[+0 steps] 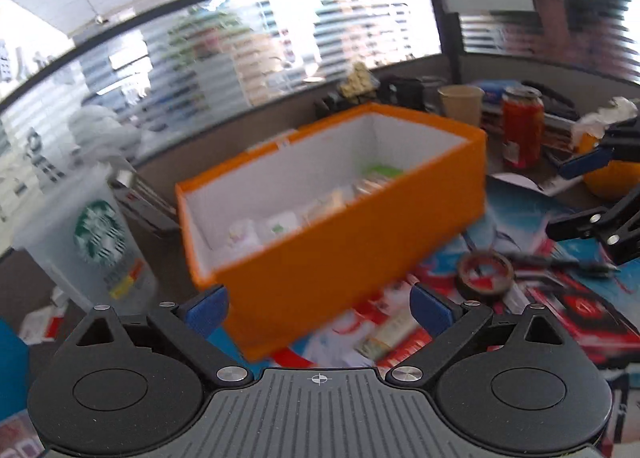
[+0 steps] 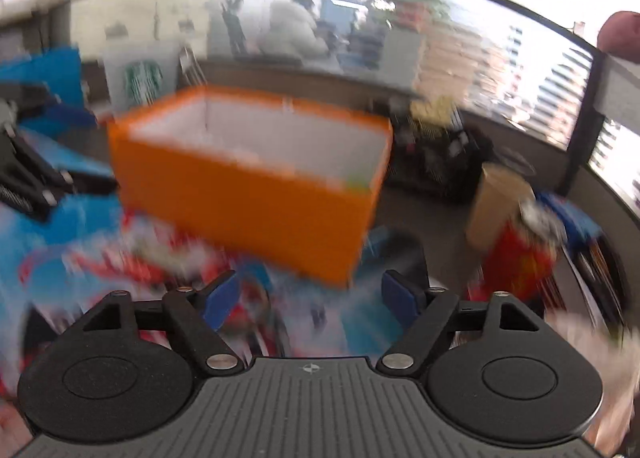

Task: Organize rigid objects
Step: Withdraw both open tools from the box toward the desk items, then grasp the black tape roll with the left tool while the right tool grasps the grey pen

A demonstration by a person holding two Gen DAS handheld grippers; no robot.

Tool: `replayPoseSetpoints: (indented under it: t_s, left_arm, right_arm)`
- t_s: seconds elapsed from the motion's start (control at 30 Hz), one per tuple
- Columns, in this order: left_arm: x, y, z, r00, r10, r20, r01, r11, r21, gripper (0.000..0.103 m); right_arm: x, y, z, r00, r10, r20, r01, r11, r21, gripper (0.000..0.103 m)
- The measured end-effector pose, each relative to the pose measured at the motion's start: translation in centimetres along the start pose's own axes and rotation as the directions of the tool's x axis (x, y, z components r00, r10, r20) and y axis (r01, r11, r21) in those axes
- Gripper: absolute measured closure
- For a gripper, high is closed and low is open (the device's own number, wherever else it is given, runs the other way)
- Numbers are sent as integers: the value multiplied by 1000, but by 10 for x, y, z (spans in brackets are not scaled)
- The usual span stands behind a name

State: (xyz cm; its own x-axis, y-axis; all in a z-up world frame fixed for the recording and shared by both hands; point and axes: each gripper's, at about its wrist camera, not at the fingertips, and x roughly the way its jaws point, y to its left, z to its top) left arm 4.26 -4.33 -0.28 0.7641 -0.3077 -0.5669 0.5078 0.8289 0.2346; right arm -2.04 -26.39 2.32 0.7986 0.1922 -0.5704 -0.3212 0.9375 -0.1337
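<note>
Orange box (image 1: 348, 254): set open-topped on the cluttered tabletop (image 1: 516, 218), small packets seen blurred inside.
Left tongs (image 1: 318, 310): spread wide, nothing held, the box just ahead.
Right tongs (image 2: 312, 296): parted, nothing gripped.
Tape roll (image 1: 485, 271): laid flat beside the box.
</note>
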Motion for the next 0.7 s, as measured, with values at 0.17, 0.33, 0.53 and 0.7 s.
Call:
replayPoseSetpoints:
  t_s: [0.17, 0.33, 0.53, 0.7]
  left_arm:
    - [3, -37, -5, 995, -98, 27, 95, 991, 91, 5]
    - [22, -73, -1, 990, -140, 2, 138, 976, 169, 5]
    - [38, -94, 5, 984, -180, -18, 180, 969, 167, 5]
    - [56, -104, 8, 982, -185, -38, 189, 972, 141, 5]
  right_arm:
    - [4, 1, -37, 999, -33, -30, 35, 998, 58, 43]
    - [8, -6, -55, 998, -7, -59, 13, 994, 112, 69]
    - [5, -5, -65, 999, 9, -44, -3, 993, 120, 88]
    - [2, -8, -70, 1000, 1, -29, 3, 991, 132, 89]
